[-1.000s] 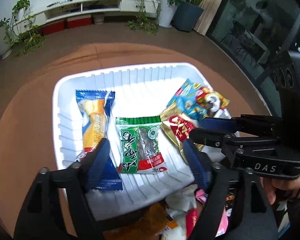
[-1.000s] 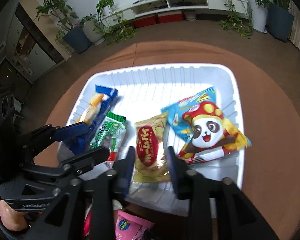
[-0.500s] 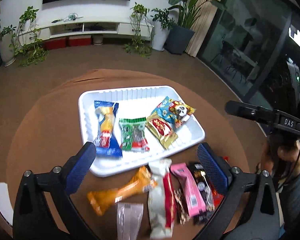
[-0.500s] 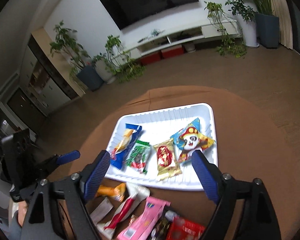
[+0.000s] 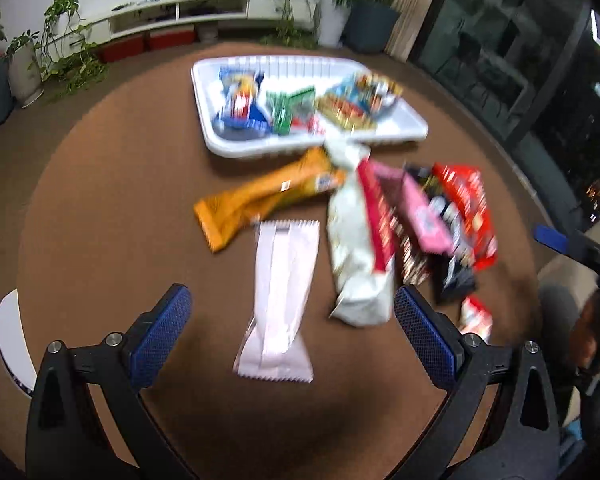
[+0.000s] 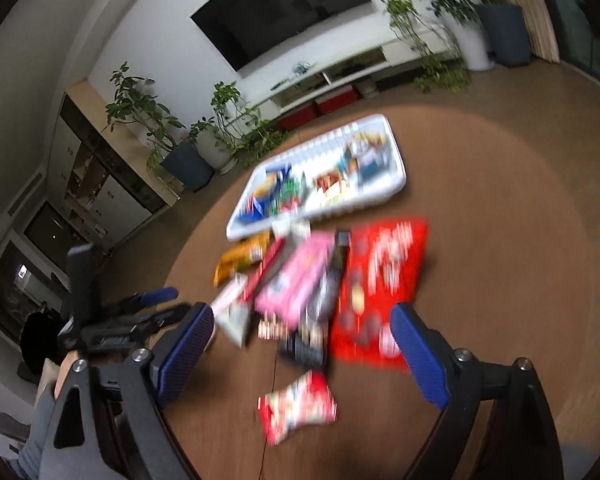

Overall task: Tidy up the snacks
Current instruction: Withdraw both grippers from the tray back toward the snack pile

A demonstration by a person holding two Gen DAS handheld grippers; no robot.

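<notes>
Both grippers, left (image 5: 292, 320) and right (image 6: 302, 334), hold nothing, fingers spread wide above loose snacks; the tray (image 5: 236, 148) sits far; blur hides all lettering.

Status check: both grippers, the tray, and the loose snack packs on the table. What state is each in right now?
left gripper: open, empty, above the table.
right gripper: open, empty.
white tray: flat on the table, holding four packs.
pale pink pack: sealed, lying flat, alone.
orange pack: flat, outside the tray.
big red bag: flat, in the loose pile.
</notes>
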